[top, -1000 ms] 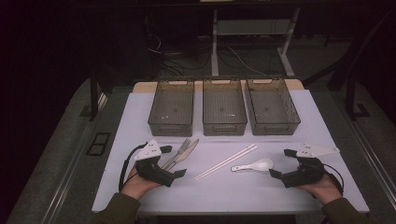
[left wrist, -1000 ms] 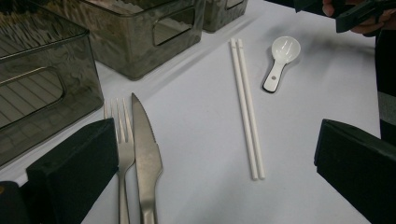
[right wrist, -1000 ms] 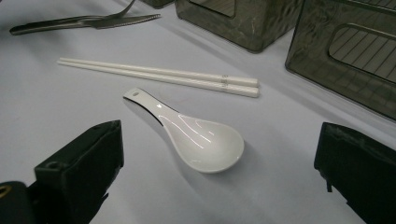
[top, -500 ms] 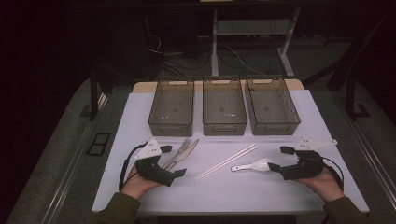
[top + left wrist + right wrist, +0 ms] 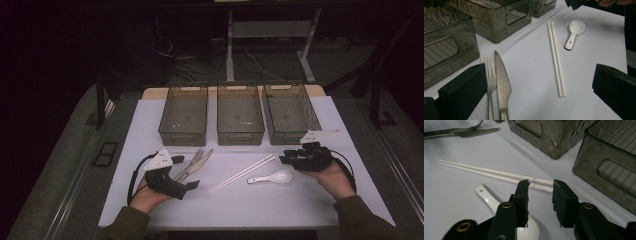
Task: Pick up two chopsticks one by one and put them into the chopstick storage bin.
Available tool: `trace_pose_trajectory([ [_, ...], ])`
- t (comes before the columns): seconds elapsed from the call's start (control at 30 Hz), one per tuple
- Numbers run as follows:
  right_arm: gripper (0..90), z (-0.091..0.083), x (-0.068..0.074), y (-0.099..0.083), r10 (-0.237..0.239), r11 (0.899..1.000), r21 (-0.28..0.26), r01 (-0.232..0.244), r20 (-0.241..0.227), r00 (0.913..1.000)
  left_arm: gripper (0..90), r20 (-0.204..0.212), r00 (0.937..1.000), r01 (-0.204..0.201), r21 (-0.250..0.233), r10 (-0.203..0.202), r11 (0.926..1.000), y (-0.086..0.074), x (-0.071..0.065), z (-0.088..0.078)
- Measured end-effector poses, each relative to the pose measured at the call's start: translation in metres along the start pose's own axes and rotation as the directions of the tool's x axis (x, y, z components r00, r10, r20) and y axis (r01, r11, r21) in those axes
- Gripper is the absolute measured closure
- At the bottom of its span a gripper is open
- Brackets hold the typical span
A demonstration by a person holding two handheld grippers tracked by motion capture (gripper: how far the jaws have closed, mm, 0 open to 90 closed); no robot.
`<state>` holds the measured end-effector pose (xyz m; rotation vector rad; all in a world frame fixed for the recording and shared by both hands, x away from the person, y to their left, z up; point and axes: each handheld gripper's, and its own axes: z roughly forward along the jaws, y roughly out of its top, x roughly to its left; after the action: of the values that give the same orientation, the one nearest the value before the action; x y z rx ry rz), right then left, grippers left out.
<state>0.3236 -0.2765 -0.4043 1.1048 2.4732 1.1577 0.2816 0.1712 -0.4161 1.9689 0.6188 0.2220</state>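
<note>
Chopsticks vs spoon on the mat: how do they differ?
The chopsticks are two long, thin, straight sticks lying side by side; the spoon is one short piece with a rounded bowl and stubby handle. The chopsticks run diagonally toward the middle bin; the spoon lies nearly level across the mat, bowl toward the right gripper. The spoon sits nearer that gripper. Both are white, lie flat on the mat, and neither is held.

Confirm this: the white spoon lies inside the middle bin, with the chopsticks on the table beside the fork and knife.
Not quite. The white spoon lies on the table, in front of the bins and near the right gripper, as the high view shows. The chopsticks do lie on the table beside the fork and knife.
</note>
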Motion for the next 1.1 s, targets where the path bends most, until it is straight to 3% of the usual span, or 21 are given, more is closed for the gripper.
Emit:
trace_pose_trajectory([
  [0.1,72.3,0.007,-0.004,0.004,0.002,1.0,0.015,-0.002,0.005,1.0,0.0,0.001,1.0,-0.001,0.002,0.001,1.0,0.0,0.0,0.0],
  [0.2,83.0,0.02,-0.011,0.009,0.009,0.999,0.042,-0.01,0.021,0.9997,0.0,0.0,1.0,0.008,-0.008,-0.008,0.9999,0.0,0.0,0.0],
  [0.37,88.6,0.035,-0.015,0.015,0.002,0.997,0.073,-0.003,0.017,0.9999,0.0,0.001,1.0,0.006,-0.004,-0.006,1.0,0.0,0.0,0.0],
  [0.87,89.4,0.058,-0.019,0.014,-0.01,0.988,0.155,0.004,0.036,0.9993,0.0,0.001,1.0,0.005,-0.004,-0.005,1.0,0.0,0.0,0.0],
  [1.1,89.5,0.06,-0.019,0.013,-0.012,0.989,0.147,0.006,0.044,0.999,0.0,0.001,1.0,0.003,0.0,-0.003,1.0,0.0,0.0,0.001],
])
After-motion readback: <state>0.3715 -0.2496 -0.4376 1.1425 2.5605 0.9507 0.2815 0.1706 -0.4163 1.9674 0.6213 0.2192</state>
